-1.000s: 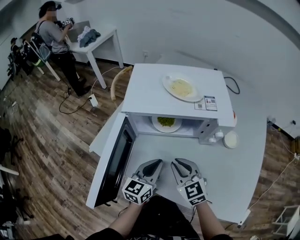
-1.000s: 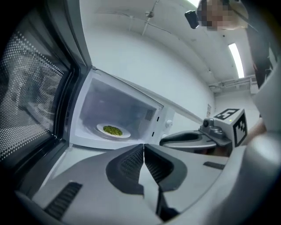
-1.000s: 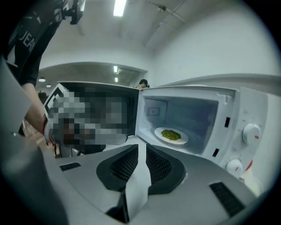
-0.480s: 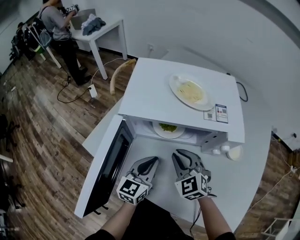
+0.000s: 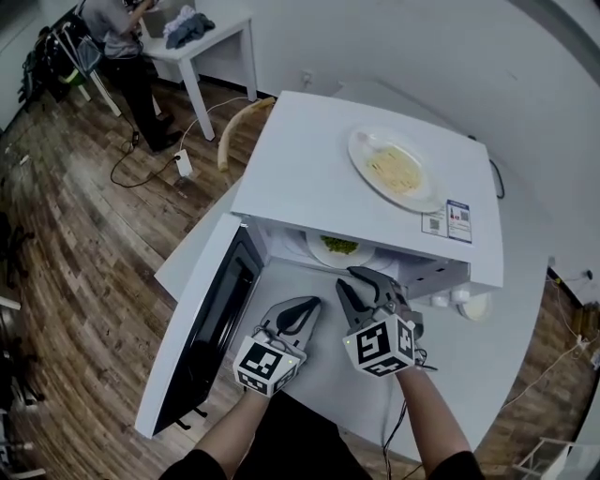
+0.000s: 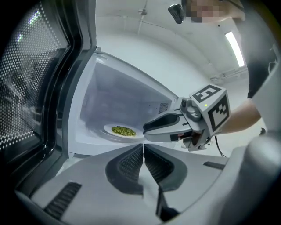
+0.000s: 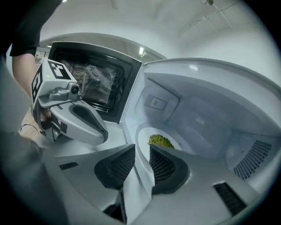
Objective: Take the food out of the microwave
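The white microwave [image 5: 309,169] stands with its door [image 5: 202,337] swung open to the left. Inside lies a white plate [image 5: 323,251] of green food [image 5: 339,246], also visible as green food [image 7: 160,141] and green food [image 6: 124,130]. My right gripper [image 5: 347,279] is at the oven mouth, rolled on its side. Its jaws stand a little apart, and the plate's near rim [image 7: 141,139] shows through the gap; I cannot tell whether they touch it. My left gripper [image 5: 314,306] hangs in front of the opening, left of the right one, shut and empty.
A second plate [image 5: 396,169] with pale yellow food sits on top of the microwave. A small white tub [image 5: 476,306] stands at the oven's right side on the white table [image 5: 450,375]. A person [image 5: 117,28] stands by another table far back left.
Both grippers have moved toward the microwave opening. The right one has rolled sideways and reached the oven mouth near the plate. The left one stays shut.
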`<action>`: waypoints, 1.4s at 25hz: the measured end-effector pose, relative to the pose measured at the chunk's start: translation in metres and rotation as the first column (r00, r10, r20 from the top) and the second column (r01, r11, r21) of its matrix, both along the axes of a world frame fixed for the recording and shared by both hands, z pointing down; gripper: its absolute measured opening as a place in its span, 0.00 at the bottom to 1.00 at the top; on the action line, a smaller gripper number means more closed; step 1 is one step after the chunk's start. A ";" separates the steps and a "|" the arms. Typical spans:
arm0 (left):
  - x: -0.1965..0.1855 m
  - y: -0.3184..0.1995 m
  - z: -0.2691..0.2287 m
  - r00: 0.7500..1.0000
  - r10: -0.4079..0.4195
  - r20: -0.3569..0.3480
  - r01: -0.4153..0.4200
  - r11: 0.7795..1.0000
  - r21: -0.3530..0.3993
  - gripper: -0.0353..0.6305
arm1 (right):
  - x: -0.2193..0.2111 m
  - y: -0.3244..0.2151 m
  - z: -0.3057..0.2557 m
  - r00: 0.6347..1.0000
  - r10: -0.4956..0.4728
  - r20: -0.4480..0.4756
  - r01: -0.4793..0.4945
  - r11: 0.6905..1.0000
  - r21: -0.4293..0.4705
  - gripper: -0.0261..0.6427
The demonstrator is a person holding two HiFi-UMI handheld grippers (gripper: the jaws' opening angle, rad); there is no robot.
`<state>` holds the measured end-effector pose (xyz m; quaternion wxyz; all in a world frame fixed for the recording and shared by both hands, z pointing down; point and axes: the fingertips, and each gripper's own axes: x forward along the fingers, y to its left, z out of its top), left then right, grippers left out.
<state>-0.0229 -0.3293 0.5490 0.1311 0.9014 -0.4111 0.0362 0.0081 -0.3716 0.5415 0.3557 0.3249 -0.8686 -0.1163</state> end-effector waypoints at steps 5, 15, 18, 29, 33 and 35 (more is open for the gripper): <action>0.003 -0.005 0.000 1.000 -0.004 0.014 0.004 1.000 0.001 0.07 | -0.004 -0.014 0.011 0.996 -0.007 -0.092 0.007 1.000 -0.008 0.18; -0.007 -0.006 0.003 0.999 -0.037 0.018 0.037 0.999 -0.010 0.07 | -0.004 -0.025 0.028 0.980 0.023 -0.198 -0.013 0.999 0.052 0.18; -0.011 -0.005 0.004 0.999 -0.043 0.021 0.043 0.999 -0.009 0.07 | -0.005 -0.024 0.026 0.978 0.024 -0.208 -0.007 0.996 0.084 0.16; -0.010 -0.013 0.005 0.999 -0.038 0.013 0.039 0.999 -0.028 0.20 | -0.008 0.002 0.017 0.987 -0.016 -0.163 0.043 0.986 0.162 0.13; -0.006 -0.019 0.007 0.998 -0.047 -0.029 0.045 0.997 -0.065 0.21 | -0.004 0.007 0.017 0.988 -0.014 -0.153 0.039 0.986 0.162 0.11; -0.003 -0.020 0.007 0.999 -0.045 -0.023 0.043 0.997 -0.067 0.21 | 0.000 0.005 0.017 0.987 0.002 -0.159 0.025 0.985 0.171 0.12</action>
